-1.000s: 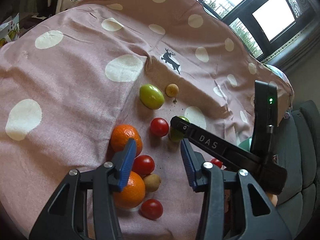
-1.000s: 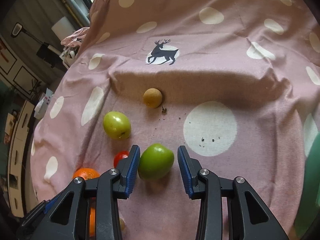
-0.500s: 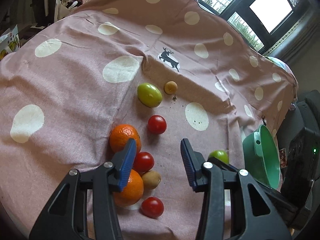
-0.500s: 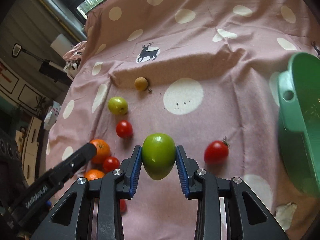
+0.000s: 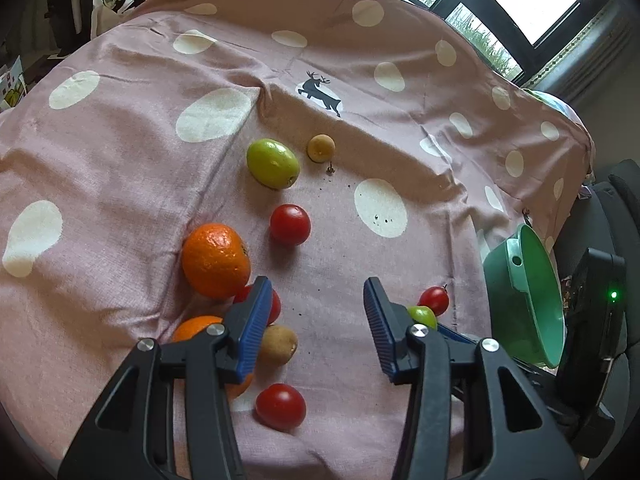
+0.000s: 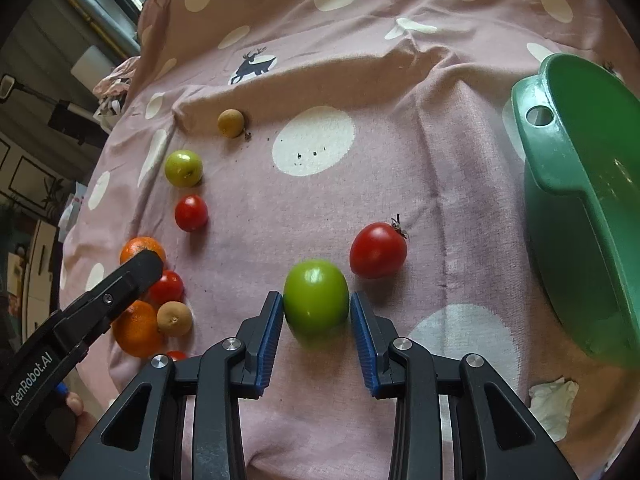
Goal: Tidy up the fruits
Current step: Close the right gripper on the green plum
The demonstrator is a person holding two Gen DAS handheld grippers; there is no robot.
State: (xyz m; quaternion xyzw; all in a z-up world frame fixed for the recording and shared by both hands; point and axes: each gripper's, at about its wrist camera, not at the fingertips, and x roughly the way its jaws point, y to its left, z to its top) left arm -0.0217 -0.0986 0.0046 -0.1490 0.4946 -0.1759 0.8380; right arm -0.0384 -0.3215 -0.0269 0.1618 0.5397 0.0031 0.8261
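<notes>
Carrying green fruit [image 6: 316, 295] clamped in right tool [image 6: 317, 322] toward green bowl [image 6: 560, 184], off surface now; left tool [image 5: 316, 320] apart, widening, empty.

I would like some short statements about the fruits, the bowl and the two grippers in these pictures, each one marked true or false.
1. The right gripper is closed on a green fruit. True.
2. The left gripper holds an orange. False: nothing is between its open jaws; the upper orange lies on the cloth beside its left finger.
3. The green bowl already has tomatoes in it. False: no fruit shows in the visible part of the bowl; the stemmed tomato lies on the cloth near it.
4. A second, yellow-green fruit lies next to a small brown fruit. True.
5. The cloth is plain blue. False: it is pink with pale dots and a deer print.
</notes>
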